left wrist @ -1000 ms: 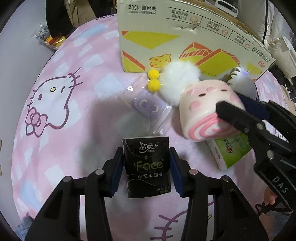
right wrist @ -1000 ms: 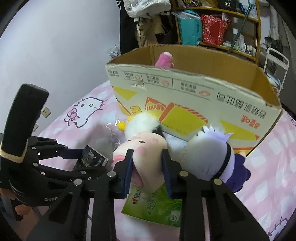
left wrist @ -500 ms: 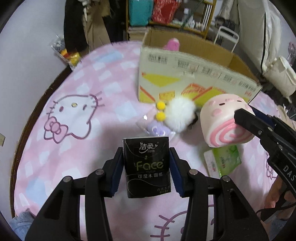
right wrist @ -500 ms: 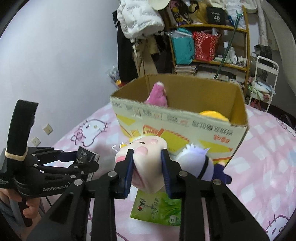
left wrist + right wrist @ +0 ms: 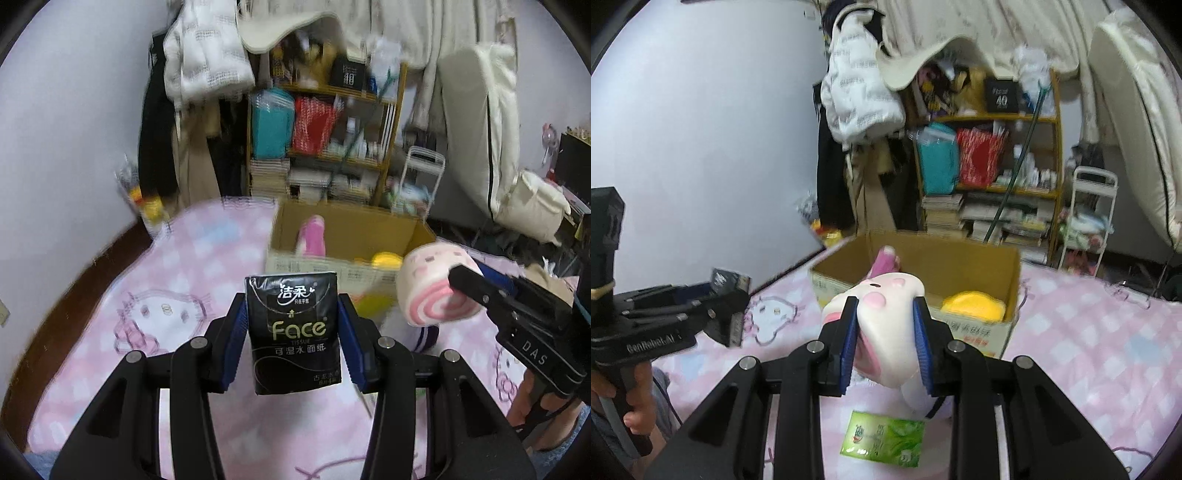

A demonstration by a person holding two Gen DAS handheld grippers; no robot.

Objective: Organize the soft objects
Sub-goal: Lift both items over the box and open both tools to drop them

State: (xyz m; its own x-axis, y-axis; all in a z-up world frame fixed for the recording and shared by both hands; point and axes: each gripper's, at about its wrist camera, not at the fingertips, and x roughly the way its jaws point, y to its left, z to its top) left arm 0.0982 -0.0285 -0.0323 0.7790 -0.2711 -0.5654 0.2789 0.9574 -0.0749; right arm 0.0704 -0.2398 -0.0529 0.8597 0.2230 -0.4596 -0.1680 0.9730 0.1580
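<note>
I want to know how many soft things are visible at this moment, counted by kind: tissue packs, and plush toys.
Tissue packs: 2, a black pack in the left gripper and a green pack on the bed.
Plush toys: 3, a pink roll plush in the right gripper, a pink plush and a yellow plush in the cardboard box.
Total: 5

The shelf (image 5: pixel 325 147) clutter is blurred beyond telling.
</note>
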